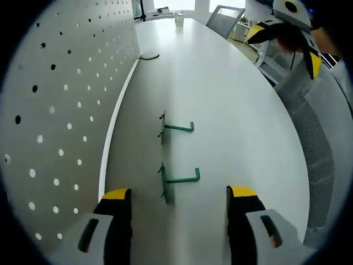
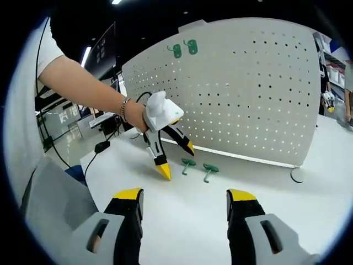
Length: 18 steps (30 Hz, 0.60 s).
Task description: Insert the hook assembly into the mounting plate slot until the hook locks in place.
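Two green hooks lie side by side on the white table point(image 1: 237, 99), one nearer point(image 1: 179, 179) and one farther point(image 1: 176, 128); from the right gripper view they are the left hook point(image 2: 188, 163) and the right hook point(image 2: 209, 169). My left gripper point(image 1: 179, 193) is open, low over the nearer hook, holding nothing. A hand holds it point(image 2: 176, 160) just left of the hooks. The white pegboard point(image 2: 248, 94) stands upright behind them, with two green hooks point(image 2: 183, 48) mounted near its top. My right gripper point(image 2: 185, 194) is open and empty, back from the hooks.
The pegboard point(image 1: 60, 110) runs along the table's left side in the left gripper view. A black round cable pad point(image 1: 148, 56) lies at its foot. A mesh chair point(image 1: 322, 143) stands at the table's right edge. A person's arm point(image 2: 83, 83) reaches in from the left.
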Each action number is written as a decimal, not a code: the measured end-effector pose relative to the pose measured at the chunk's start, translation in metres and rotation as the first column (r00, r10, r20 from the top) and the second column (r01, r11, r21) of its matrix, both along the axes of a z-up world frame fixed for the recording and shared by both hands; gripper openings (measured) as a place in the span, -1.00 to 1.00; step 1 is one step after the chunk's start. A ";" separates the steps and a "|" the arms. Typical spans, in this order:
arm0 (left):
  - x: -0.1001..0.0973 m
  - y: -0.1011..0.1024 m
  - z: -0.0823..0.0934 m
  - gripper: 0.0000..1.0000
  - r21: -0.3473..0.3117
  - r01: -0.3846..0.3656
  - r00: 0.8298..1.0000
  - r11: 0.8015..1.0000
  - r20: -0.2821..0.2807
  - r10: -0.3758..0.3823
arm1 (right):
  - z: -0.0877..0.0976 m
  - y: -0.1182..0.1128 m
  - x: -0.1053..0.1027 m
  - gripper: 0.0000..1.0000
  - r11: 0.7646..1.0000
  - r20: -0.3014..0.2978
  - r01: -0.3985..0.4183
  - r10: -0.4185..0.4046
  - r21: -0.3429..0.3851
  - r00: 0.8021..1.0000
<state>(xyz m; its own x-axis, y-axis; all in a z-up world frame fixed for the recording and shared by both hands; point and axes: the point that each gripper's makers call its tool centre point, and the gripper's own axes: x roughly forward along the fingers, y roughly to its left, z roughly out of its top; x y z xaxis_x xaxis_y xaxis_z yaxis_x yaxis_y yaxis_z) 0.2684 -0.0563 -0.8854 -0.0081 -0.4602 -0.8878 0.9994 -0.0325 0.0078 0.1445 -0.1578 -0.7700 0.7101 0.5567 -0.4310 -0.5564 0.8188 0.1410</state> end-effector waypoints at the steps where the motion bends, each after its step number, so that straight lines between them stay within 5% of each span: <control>1: 0.000 0.000 0.000 0.33 0.002 0.003 1.000 1.000 0.000 -0.003 | 0.000 0.000 0.000 0.17 1.000 0.000 0.001 -0.001 0.000 1.000; 6: 0.000 0.001 0.002 0.09 0.003 0.011 1.000 1.000 0.004 -0.011 | 0.000 -0.003 0.001 0.16 1.000 -0.003 0.013 -0.013 -0.007 1.000; 9: 0.000 0.001 0.004 -0.24 -0.002 0.004 1.000 1.000 0.010 -0.004 | 0.000 -0.005 0.001 0.16 1.000 -0.002 0.016 -0.016 -0.008 1.000; 18: 0.008 -0.001 0.004 -0.43 -0.002 -0.062 0.998 0.998 0.019 0.062 | 0.000 -0.005 0.001 0.15 1.000 0.003 0.019 -0.019 -0.010 1.000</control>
<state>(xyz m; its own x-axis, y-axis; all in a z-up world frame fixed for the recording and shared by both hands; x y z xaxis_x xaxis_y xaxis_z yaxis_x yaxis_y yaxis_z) 0.2766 -0.0572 -0.8814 0.0376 -0.4606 -0.8868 0.9992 0.0296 0.0269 0.1452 -0.1628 -0.7696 0.7217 0.5390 -0.4343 -0.5411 0.8306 0.1315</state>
